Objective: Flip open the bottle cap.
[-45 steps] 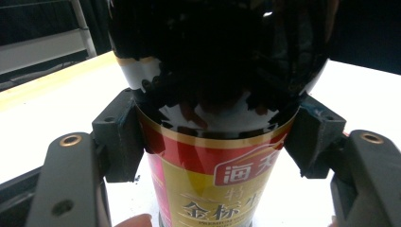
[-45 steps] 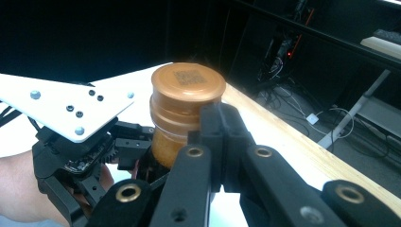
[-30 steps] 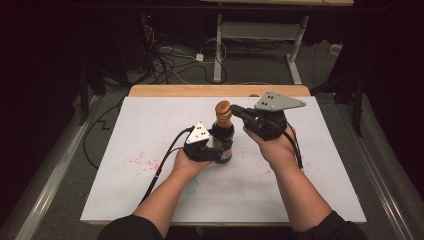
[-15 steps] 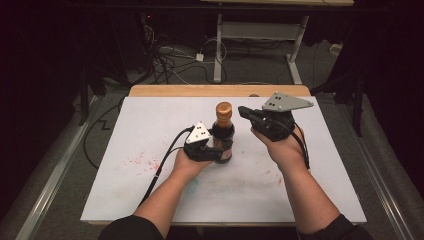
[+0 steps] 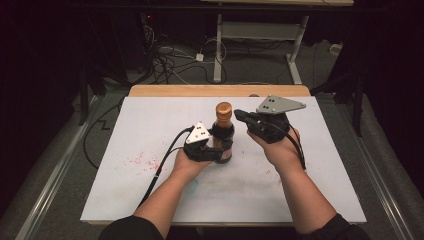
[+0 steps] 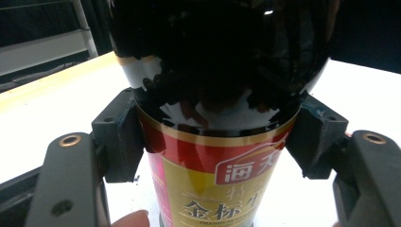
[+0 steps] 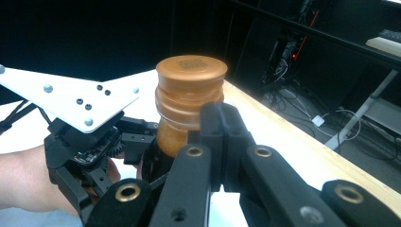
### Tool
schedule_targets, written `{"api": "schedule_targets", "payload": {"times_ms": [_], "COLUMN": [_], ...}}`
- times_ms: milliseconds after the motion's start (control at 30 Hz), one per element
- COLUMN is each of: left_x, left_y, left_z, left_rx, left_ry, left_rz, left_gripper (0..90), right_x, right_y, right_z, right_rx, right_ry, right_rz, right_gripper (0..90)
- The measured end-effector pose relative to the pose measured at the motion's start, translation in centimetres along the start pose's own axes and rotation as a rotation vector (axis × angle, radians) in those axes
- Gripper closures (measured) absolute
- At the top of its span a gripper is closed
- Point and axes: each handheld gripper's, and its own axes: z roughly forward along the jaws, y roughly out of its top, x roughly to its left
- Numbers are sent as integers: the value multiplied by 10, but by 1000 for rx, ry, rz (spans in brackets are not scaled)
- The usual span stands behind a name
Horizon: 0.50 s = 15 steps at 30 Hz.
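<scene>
Clamping the dark glass sauce bottle (image 5: 222,140) near the table's far edge, the left gripper (image 6: 208,142) grips its slick, heavy body; the right gripper's (image 7: 222,137) jaws sit closed beside the copper-coloured cap (image 7: 191,85).

A dark glass sauce bottle (image 5: 222,137) stands upright near the middle of the white tabletop (image 5: 310,170). Its orange-brown cap (image 7: 191,71) is still on, above a ribbed orange neck. A red and gold label (image 6: 213,184) with Chinese characters wraps the lower body below the glossy black shoulder.
</scene>
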Motion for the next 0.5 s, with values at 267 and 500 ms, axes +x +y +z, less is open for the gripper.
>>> {"api": "schedule_targets", "payload": {"times_ms": [267,500], "left_x": [2,0], "left_y": [0,0], "left_z": [-1,0], "left_rx": [19,-2], "left_ry": [5,0], "left_rz": [24,-1], "left_gripper": [288,288], "right_x": [1,1], "right_y": [3,6], "right_z": [3,3], "right_rx": [18,28], "right_ry": [-8,-7], "right_rz": [-19,-30], "right_gripper": [900,900]}}
